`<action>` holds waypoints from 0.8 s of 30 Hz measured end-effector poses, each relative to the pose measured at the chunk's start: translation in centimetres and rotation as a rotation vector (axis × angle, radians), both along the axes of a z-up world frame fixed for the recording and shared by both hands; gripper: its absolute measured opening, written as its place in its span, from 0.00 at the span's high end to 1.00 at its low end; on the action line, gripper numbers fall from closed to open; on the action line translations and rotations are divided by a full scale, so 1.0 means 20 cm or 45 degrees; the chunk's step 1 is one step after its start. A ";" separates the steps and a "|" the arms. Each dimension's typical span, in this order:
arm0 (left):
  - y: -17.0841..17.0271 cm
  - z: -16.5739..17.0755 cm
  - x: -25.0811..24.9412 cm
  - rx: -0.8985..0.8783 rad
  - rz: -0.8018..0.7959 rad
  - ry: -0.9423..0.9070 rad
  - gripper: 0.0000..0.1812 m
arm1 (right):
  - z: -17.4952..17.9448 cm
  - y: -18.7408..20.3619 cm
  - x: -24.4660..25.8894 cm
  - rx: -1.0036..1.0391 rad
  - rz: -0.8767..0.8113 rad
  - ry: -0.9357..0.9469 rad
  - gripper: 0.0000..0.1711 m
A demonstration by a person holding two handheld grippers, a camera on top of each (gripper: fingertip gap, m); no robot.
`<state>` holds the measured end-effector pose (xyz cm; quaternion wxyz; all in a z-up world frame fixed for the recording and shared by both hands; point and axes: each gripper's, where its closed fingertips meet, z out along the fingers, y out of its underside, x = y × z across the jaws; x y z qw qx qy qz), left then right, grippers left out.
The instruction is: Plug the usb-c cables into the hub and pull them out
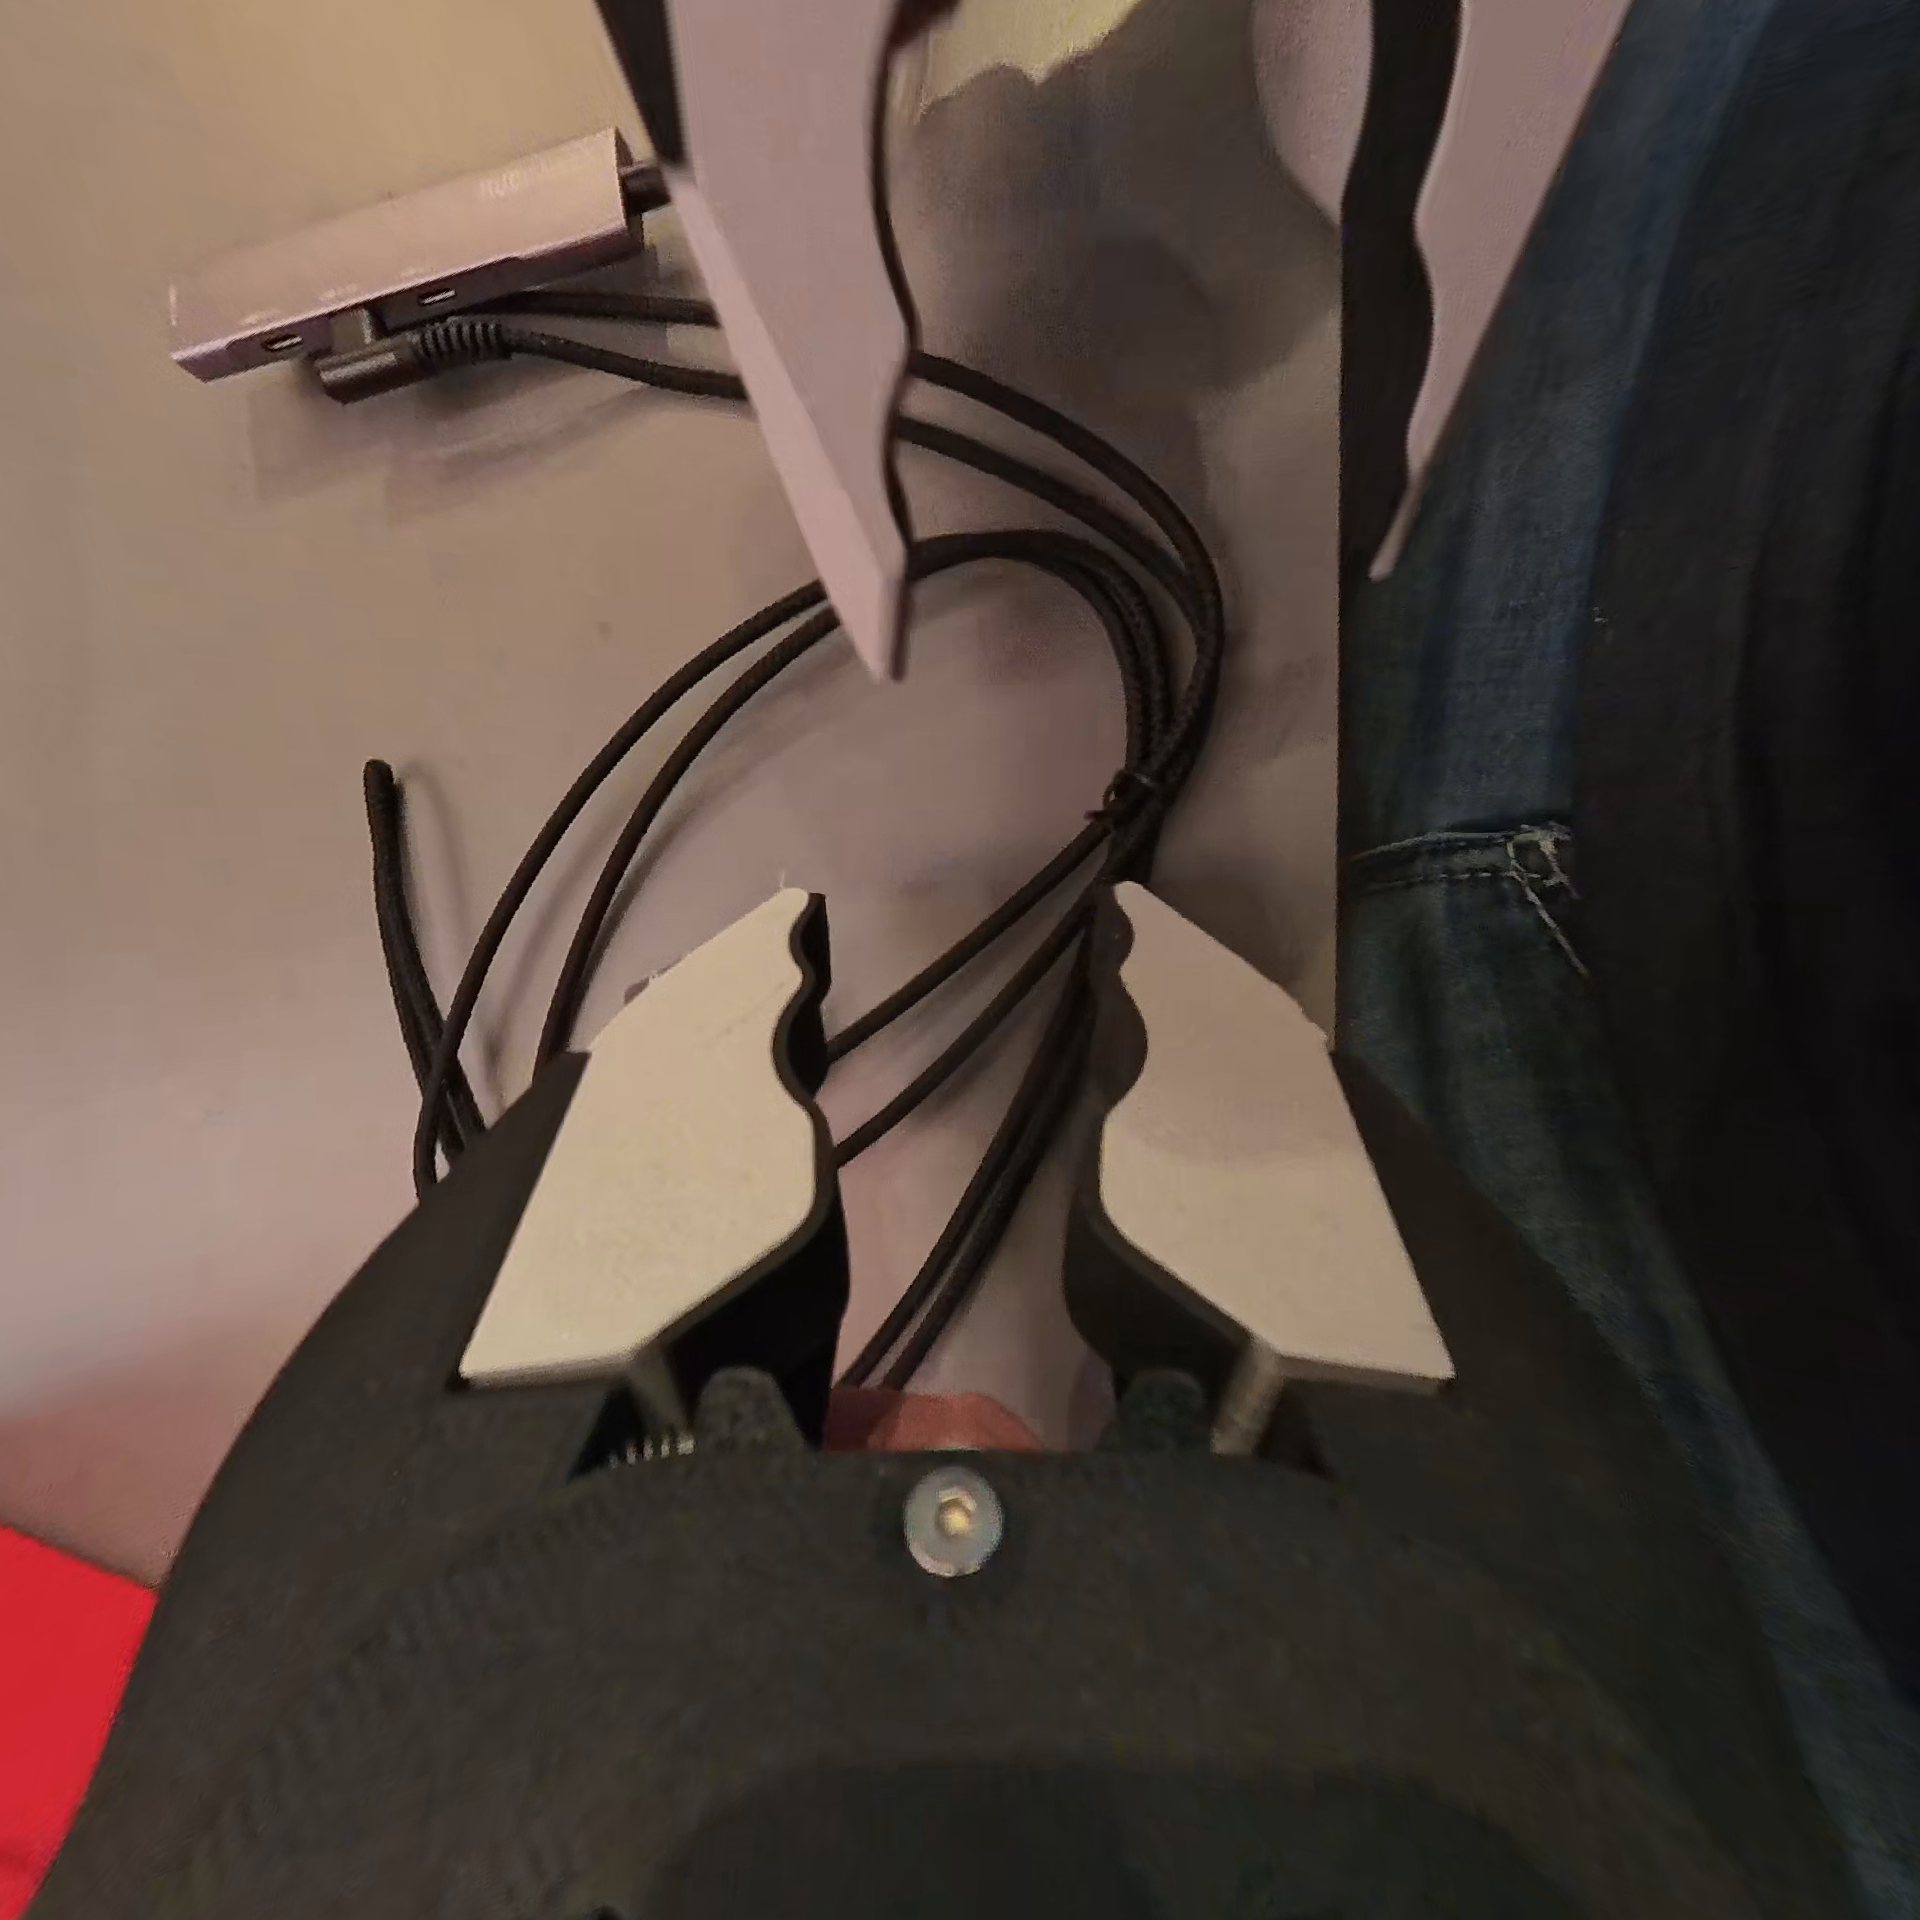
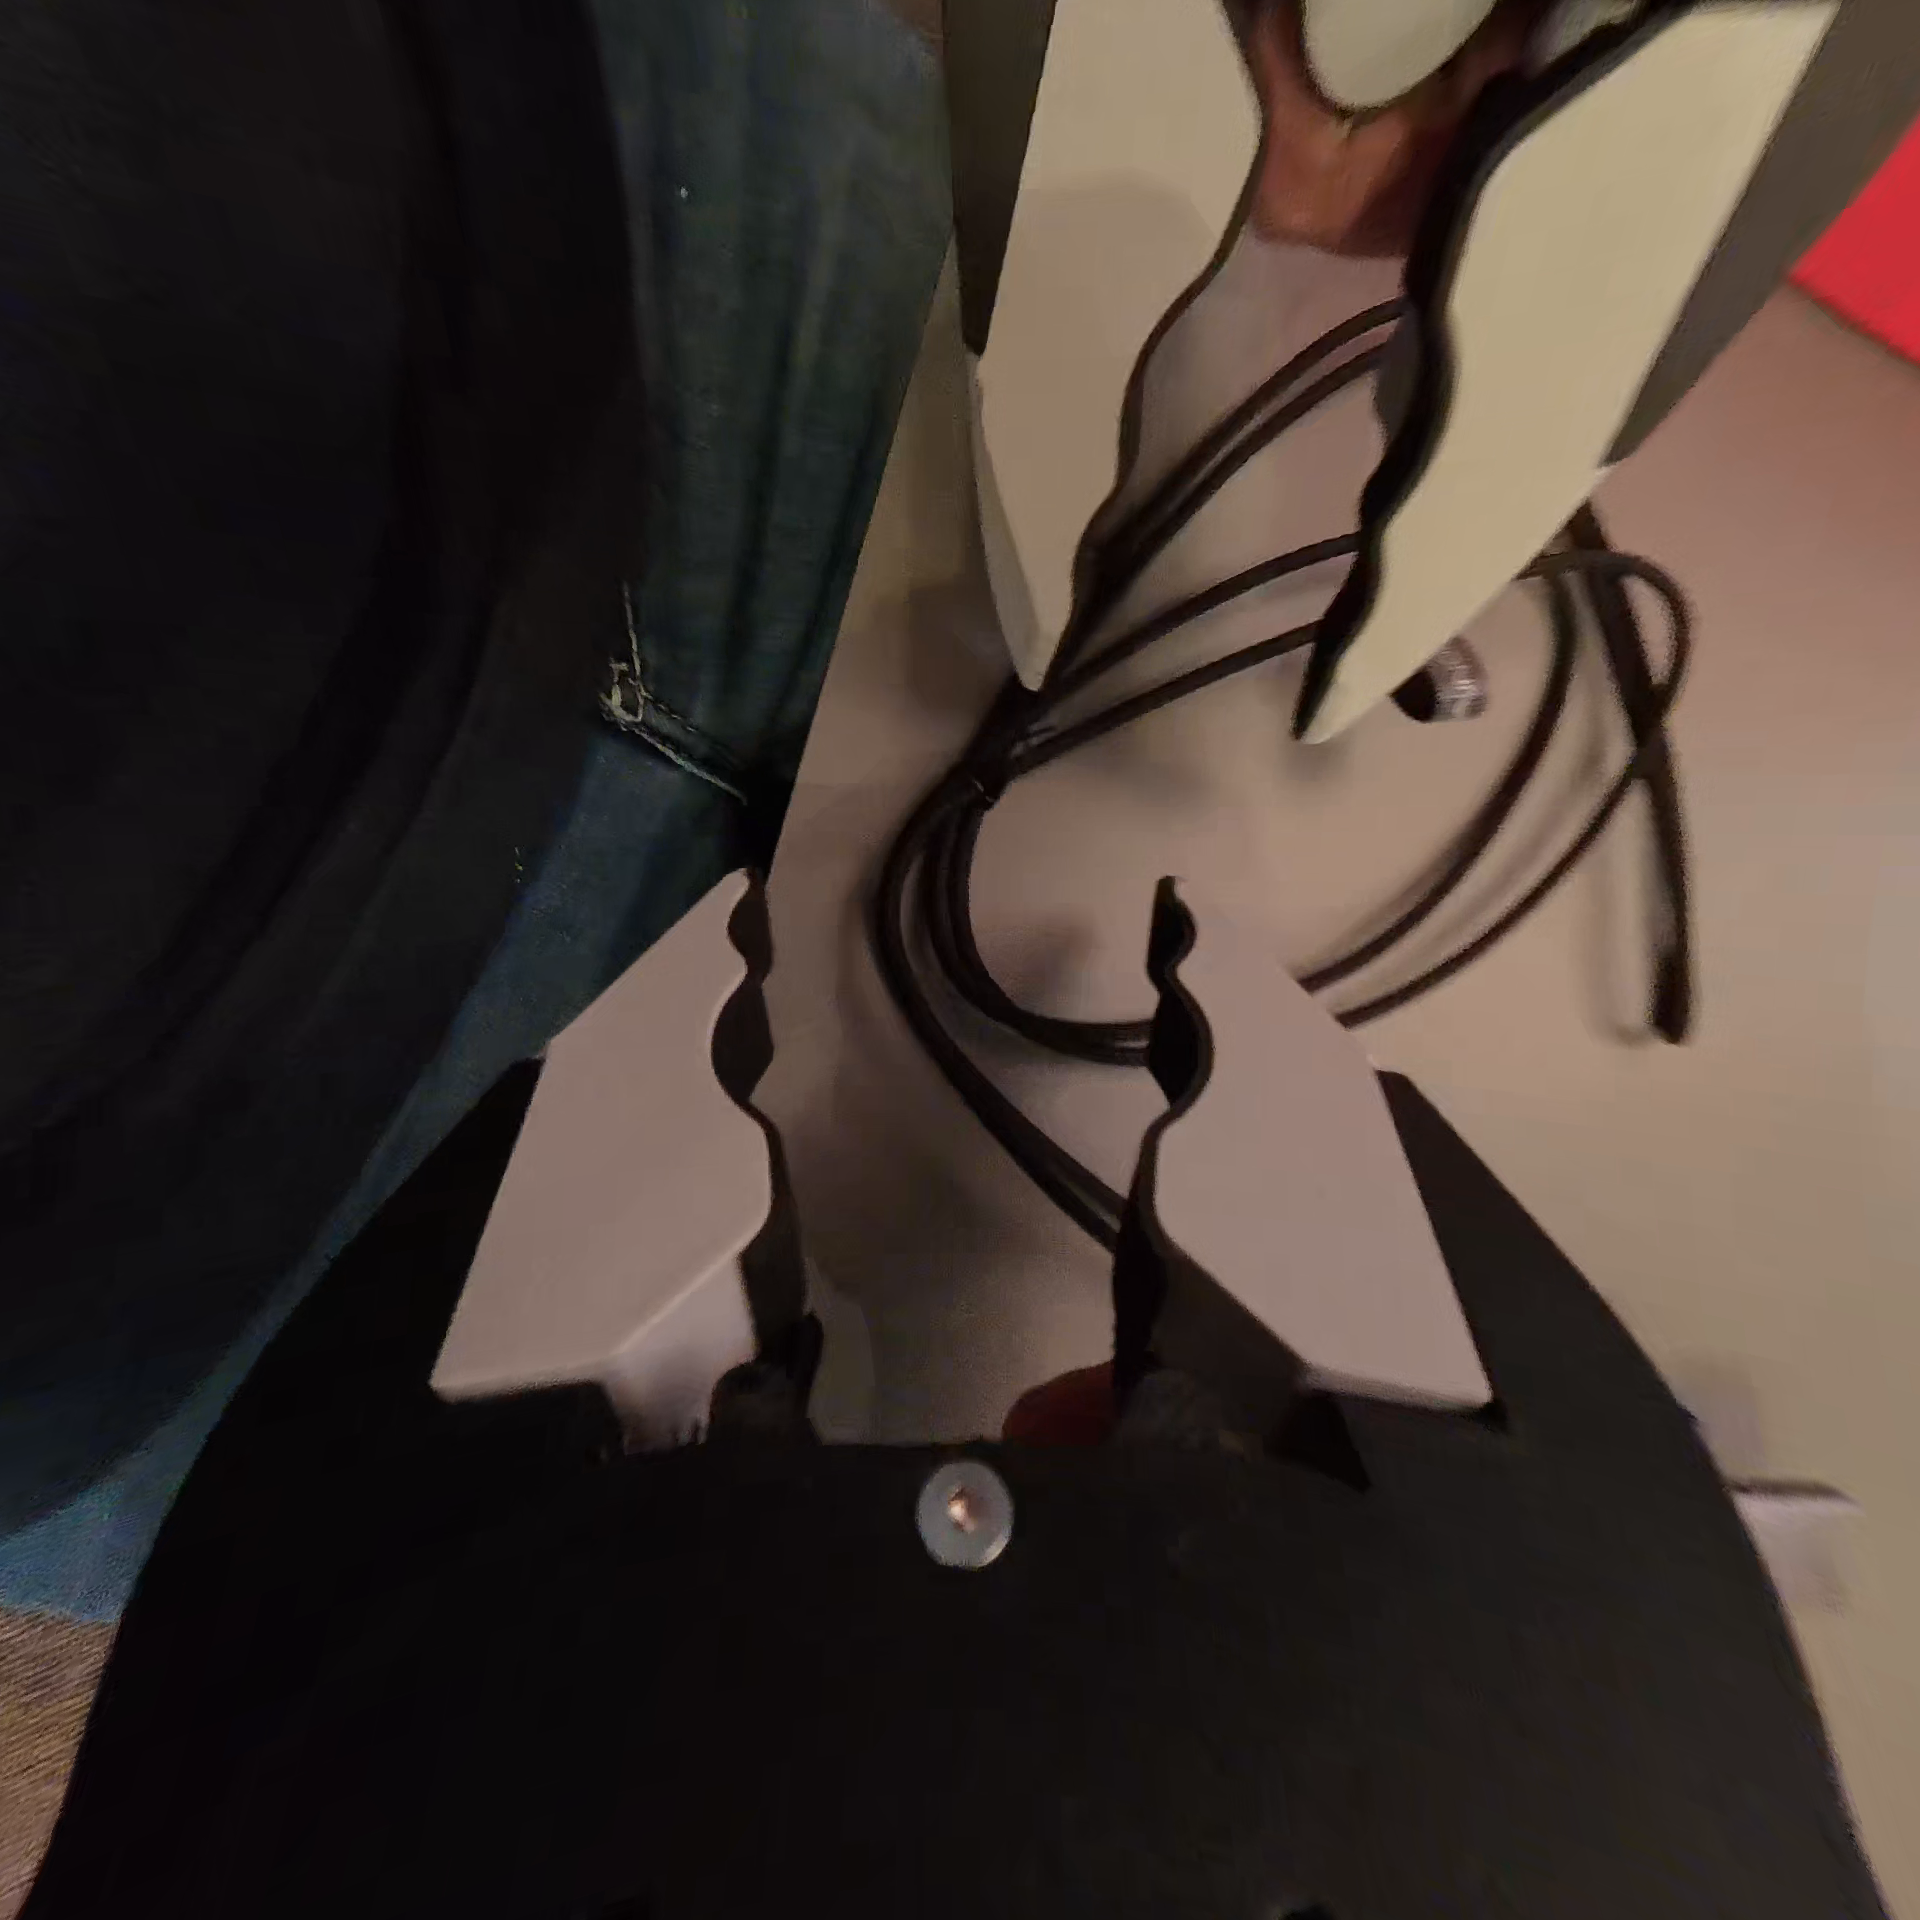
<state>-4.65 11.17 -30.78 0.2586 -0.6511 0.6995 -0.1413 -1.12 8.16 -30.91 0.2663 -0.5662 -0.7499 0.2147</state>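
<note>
- Left gripper [image 1: 961, 904] low in the left wrist view, pale fingers [image 1: 707, 1122] spread apart, jaws released, nothing between them but cable runs lying on the table below.
- Right gripper [image 2: 961, 888] low in the right wrist view, fingers [image 2: 623, 1174] likewise parted, jaws released, gripping nothing; seen also from the left wrist view [image 1: 1132, 613], reaching down from the top edge, tips apart over the cable loop.
- Grey hub [image 1: 405, 275] flat on the pale table [image 1: 208, 779], upper left in the left wrist view, well apart from both grippers; small ports along its near edge; one black angled plug [image 1: 358, 364] seated in that edge, braided lead running off to the right; whether a second plug sits in the hub cannot be told.
- Black braided usb-c cables [image 1: 1164, 665] curving across the table between the two grippers, gathered by a thin tie [image 1: 1122, 790] near the table's edge; one loose cable end [image 1: 379, 774] lying free on the table, left of the loop, unplugged.
- Blue denim [image 1: 1558, 727] of a person's clothing along the table's edge; red patch [image 1: 62, 1621] at the lower left corner.
</note>
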 end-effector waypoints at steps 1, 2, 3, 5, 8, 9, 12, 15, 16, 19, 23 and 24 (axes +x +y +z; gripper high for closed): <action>0.00 0.00 0.00 0.003 0.014 -0.009 0.74 | -0.03 -0.01 -0.01 -0.039 0.005 -0.021 0.63; 0.00 0.00 -0.01 -0.004 0.032 -0.017 0.74 | -0.05 -0.02 -0.02 -0.087 0.006 -0.035 0.68; 0.00 0.01 -0.02 -0.013 0.042 -0.025 0.74 | -0.06 -0.03 -0.03 -0.144 -0.001 -0.038 0.75; 0.01 0.01 -0.04 0.002 0.060 -0.036 0.75 | -0.06 0.00 -0.05 -0.168 -0.056 -0.025 0.88; 0.02 0.04 -0.06 0.002 0.092 -0.068 0.75 | -0.06 0.02 -0.05 -0.164 -0.087 -0.014 0.95; 0.03 0.05 -0.07 0.008 0.109 -0.088 0.75 | -0.06 0.02 -0.05 -0.159 -0.092 -0.017 0.95; 0.06 0.11 -0.09 0.029 0.161 -0.138 0.75 | -0.06 0.05 -0.04 -0.132 -0.119 -0.025 0.95; 0.10 0.17 -0.11 0.053 0.216 -0.204 0.76 | 0.01 0.09 -0.03 -0.141 -0.166 0.046 0.96; 0.10 0.19 -0.12 0.064 0.231 -0.228 0.76 | 0.05 0.10 -0.02 -0.146 -0.182 0.073 0.96; 0.13 0.26 -0.14 0.095 0.281 -0.310 0.76 | 0.19 0.18 0.01 -0.132 -0.243 0.154 0.96; 0.15 0.32 -0.15 0.110 0.315 -0.388 0.76 | 0.39 0.30 0.08 -0.087 -0.308 0.224 0.96; 0.16 0.32 -0.16 0.129 0.318 -0.390 0.76 | 0.45 0.33 0.10 -0.081 -0.321 0.248 0.96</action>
